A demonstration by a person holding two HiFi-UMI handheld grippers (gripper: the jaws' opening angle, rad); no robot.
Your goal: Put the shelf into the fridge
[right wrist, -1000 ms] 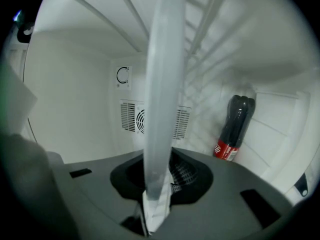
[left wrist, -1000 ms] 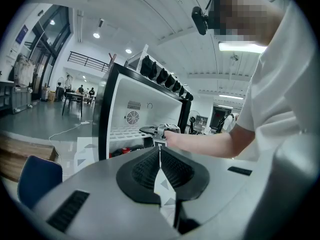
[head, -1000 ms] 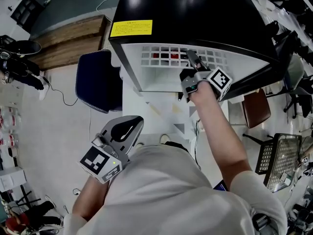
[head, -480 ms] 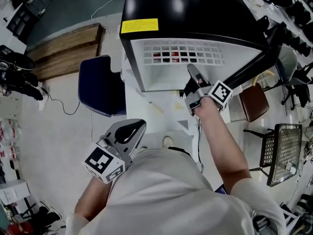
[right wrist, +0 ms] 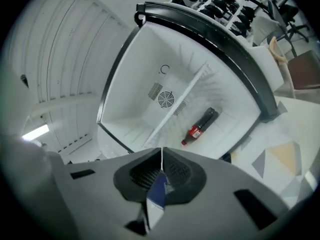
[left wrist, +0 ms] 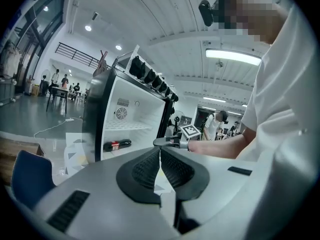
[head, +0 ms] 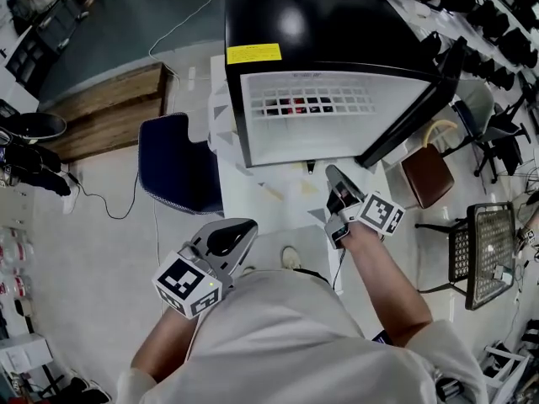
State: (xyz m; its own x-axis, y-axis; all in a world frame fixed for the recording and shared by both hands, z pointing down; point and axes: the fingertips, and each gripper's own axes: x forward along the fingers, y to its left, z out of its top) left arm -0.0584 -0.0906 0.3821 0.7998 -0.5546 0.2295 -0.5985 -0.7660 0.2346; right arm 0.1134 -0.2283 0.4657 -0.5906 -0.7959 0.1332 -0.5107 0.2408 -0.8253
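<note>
Inside the black fridge (head: pixel 320 15), I only catch red and dark bits of the plastic bottle (head: pixel 295 105) through the white wire shelf (head: pixel 354 91). The print on the fridge's yellow sticker (head: pixel 253 54) is too small to read.

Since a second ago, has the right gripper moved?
Yes. The right gripper pulled back from the shelf in the fridge, toward the person; its empty jaws are closing.

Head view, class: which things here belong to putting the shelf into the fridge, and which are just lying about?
Part of the job: fridge; shelf, already inside it; right gripper, jaws closing on nothing.
Lying about: bottle under the shelf; blue chair; brown chair; wooden platform.
</note>
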